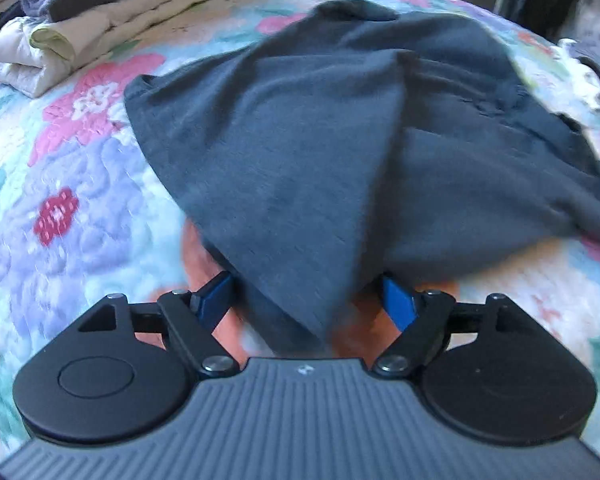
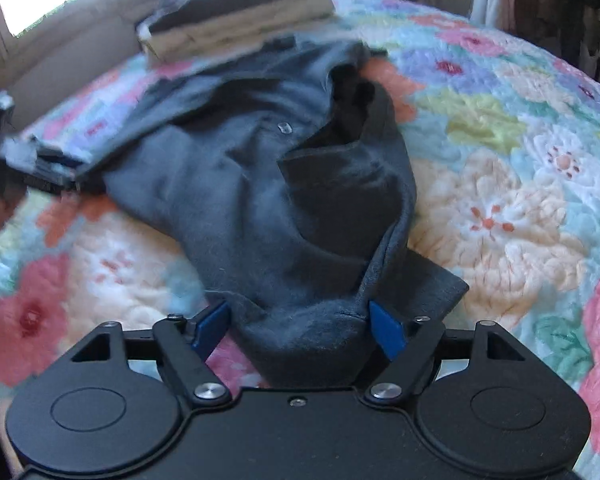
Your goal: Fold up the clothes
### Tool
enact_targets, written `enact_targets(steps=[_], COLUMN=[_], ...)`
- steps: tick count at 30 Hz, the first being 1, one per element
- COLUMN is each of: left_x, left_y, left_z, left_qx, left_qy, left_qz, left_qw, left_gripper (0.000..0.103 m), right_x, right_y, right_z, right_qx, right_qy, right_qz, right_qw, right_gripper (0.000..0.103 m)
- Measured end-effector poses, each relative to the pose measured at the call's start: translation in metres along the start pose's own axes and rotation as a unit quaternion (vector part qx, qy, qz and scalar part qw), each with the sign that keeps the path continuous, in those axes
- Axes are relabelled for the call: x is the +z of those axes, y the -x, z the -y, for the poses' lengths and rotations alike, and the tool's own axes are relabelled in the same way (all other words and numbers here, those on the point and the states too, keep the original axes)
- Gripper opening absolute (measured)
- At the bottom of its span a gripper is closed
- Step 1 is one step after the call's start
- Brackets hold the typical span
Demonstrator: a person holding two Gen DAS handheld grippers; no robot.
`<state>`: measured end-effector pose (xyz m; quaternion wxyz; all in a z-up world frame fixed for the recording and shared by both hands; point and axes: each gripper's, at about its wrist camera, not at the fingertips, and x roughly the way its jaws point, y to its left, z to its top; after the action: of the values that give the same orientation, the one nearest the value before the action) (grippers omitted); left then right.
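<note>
A dark grey garment [image 1: 320, 152] lies crumpled on the floral quilt [image 1: 80, 200]. One of its corners droops between the blue pads [image 1: 212, 300] of my left gripper [image 1: 305, 300]. The jaws stand wide apart and the cloth hangs loose, not pinched. In the right wrist view the same garment [image 2: 260, 200] shows a small button and a dark inner fold. Its near edge bunches between the blue pads [image 2: 386, 330] of my right gripper [image 2: 298, 326], whose jaws are also spread wide, so the cloth rests there unclamped.
A stack of folded clothes [image 1: 100, 12], cream and grey, sits at the far left of the quilt; the right wrist view shows that stack [image 2: 236, 16] at the back. Another folded pile [image 2: 40, 160] lies at the left edge. Hanging clothes [image 2: 560, 8] fill the far right.
</note>
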<state>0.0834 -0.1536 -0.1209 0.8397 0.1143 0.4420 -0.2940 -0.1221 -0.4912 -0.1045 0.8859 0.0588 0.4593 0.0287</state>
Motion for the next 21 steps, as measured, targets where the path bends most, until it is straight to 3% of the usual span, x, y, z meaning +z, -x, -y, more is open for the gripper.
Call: enact_targets(steps=[2,3,4,5,6,7,8,10,13,16,21], left_x=[0.005,0.006,0.006,0.006,0.007,0.009,0.012,0.018,0.034,0.053,0.077], left_y=[0.001,0.003,0.006,0.008,0.01,0.015,0.021,0.036,0.052,0.051,0.021], left_z=[0.004,0.008,0.015,0.021,0.024,0.023,0.018,0.009,-0.004,-0.01,-0.014], left_qx=[0.008,0.012,0.018,0.02,0.02,0.015,0.005,-0.018,-0.039,-0.032,-0.028], left_qy=[0.005,0.004,-0.005,-0.018,-0.024,-0.016,0.003,0.041,0.08,0.093,0.115], left_qz=[-0.004,-0.004,0.0,0.004,0.01,0.02,0.033,0.06,0.091,0.108,0.117], left_qw=[1.0,0.9999,0.9998,0.9996,0.9995,0.9996,0.9994,0.9972,0.9918,0.9893,0.9861], left_gripper=[0.053,0.04,0.033,0.018,0.015,0.013,0.013,0.013,0.013,0.013,0.013], right_x=[0.001,0.002,0.004,0.005,0.007,0.009,0.012,0.014,0.02,0.025,0.022], right_y=[-0.008,-0.008,-0.005,0.0,0.006,0.015,0.026,0.053,0.085,0.083,0.045], right_z=[0.003,0.004,0.004,0.003,0.004,0.008,0.016,0.035,0.053,0.069,0.078], right_qx=[-0.016,-0.02,-0.018,-0.012,-0.002,0.017,0.048,0.121,0.149,0.116,0.025], right_qy=[-0.007,-0.006,-0.002,0.003,0.003,-0.015,-0.05,-0.121,-0.153,-0.174,-0.2], right_qz=[0.003,0.014,0.028,0.044,0.06,0.076,0.099,0.162,0.248,0.262,0.21], right_qw=[1.0,1.0,0.999,0.999,0.998,0.997,0.993,0.972,0.945,0.942,0.957], right_gripper=[0.08,0.08,0.075,0.053,0.039,0.012,0.012,0.011,0.009,0.009,0.009])
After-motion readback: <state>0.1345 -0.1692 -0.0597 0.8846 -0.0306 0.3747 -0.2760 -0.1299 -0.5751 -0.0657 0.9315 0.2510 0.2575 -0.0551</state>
